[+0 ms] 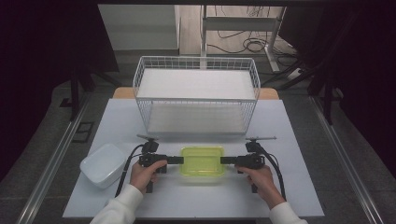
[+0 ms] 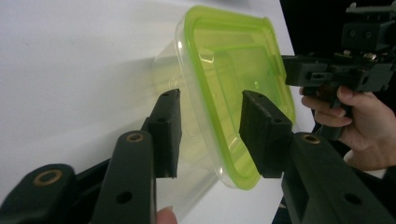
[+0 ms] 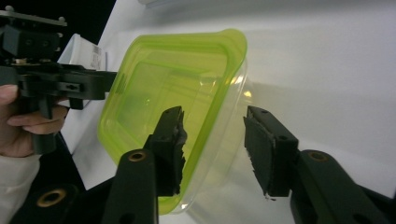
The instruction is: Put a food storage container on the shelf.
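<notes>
Green-lidded clear container [image 1: 202,161] is sitting on the white table [image 1: 299,186], near your edge, centred between your two hands. You're bringing the left gripper [image 1: 175,160] in at its left end and the right gripper [image 1: 227,160] in at its right end, both lying roughly level and pointing at each other. In the left gripper view, your jaws are straddling the lid rim and the clear wall [image 2: 219,135] with one pad over the lid and one along the wall outside; I'm seeing daylight on both sides, so the jaws are standing part-spread and not pinching yet. Same story in the right gripper view: one pad is lying over the green lid [image 3: 154,93], the other is standing clear of the transparent wall, gap visible, no clamp. Across the container, each gripper view is also showing the opposite gripper with its nose right at the far rim. Container is looking upright with the lid seated. White wire basket [image 1: 196,95] is standing behind it, farther from you, apart. White tub [image 1: 103,164] is resting left of your left hand [image 1: 145,173], near the table's left edge, not touching the gripper.
</notes>
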`<action>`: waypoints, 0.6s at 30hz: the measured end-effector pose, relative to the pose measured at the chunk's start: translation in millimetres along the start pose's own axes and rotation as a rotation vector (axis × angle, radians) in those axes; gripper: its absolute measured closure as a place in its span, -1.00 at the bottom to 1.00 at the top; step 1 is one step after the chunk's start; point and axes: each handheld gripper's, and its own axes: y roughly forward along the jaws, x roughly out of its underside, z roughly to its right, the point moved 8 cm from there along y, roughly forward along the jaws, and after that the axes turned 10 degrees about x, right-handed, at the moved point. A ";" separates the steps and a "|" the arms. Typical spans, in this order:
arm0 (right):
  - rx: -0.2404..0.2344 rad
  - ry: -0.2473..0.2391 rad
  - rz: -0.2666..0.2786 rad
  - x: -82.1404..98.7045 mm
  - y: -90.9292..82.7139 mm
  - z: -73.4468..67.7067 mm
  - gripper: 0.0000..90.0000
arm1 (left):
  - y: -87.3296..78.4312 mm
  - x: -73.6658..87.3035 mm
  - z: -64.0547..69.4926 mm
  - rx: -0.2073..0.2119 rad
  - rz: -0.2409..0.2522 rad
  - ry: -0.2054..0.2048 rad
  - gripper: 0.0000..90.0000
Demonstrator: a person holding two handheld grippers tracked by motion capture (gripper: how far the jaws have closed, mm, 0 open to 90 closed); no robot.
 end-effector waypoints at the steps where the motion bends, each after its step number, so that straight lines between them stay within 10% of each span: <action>1: -0.008 0.006 -0.005 0.4 1.1 -0.7 0.34 | 1.9 0.4 0.1 0.010 -0.004 -0.007 0.36; 4: -0.037 0.022 -0.026 2.7 4.2 -1.5 0.61 | 7.5 3.7 -0.8 0.008 -0.026 -0.012 0.64; 18: -0.062 0.027 0.012 0.0 -6.0 -7.8 0.75 | -1.5 2.6 13.1 0.015 0.009 0.003 0.76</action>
